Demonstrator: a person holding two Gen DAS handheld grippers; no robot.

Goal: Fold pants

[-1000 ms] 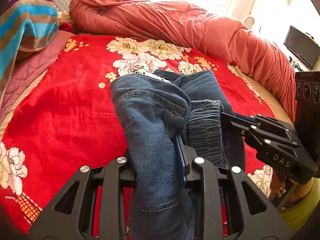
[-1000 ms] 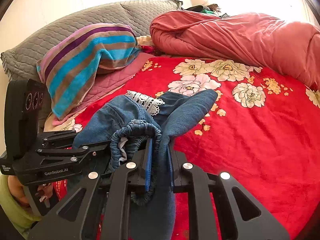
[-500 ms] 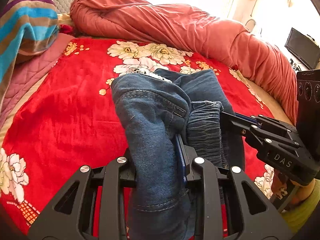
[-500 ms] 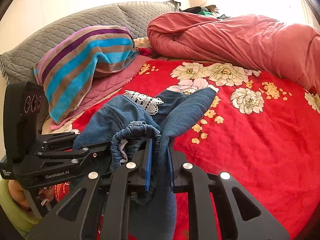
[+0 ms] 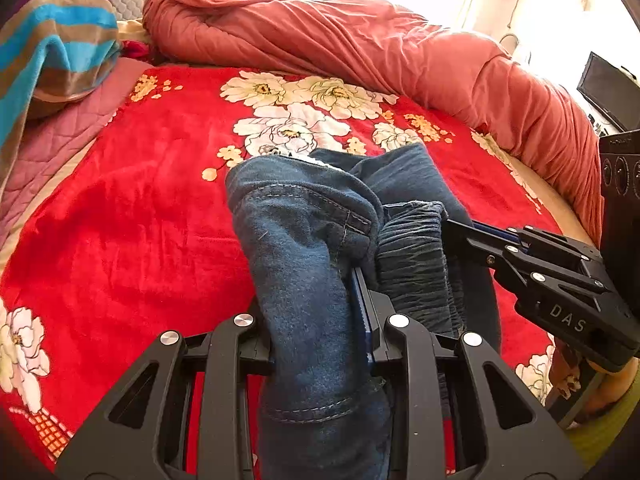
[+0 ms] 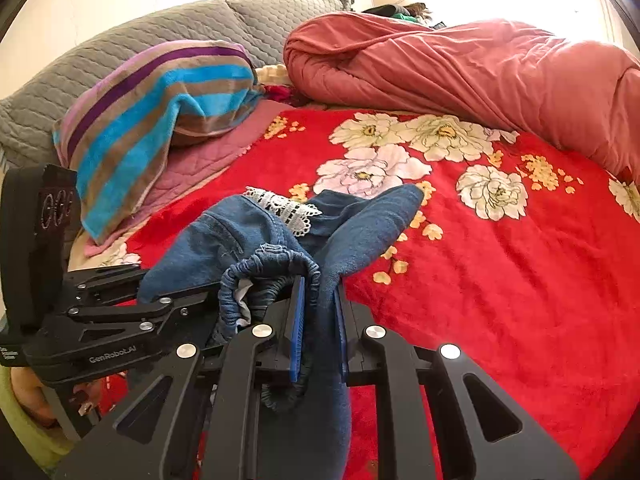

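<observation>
"DAS" on right gripper, "GenRobot.AI" on left gripper, both gripping pants

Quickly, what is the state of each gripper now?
Left gripper: closed on the jeans.
Right gripper: closed on the same jeans, at the elastic waistband.

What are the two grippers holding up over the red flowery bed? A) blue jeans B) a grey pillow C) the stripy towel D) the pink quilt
A: both the left gripper and the right gripper are shut on the blue jeans, which hang bunched between them above the red blanket.
</observation>
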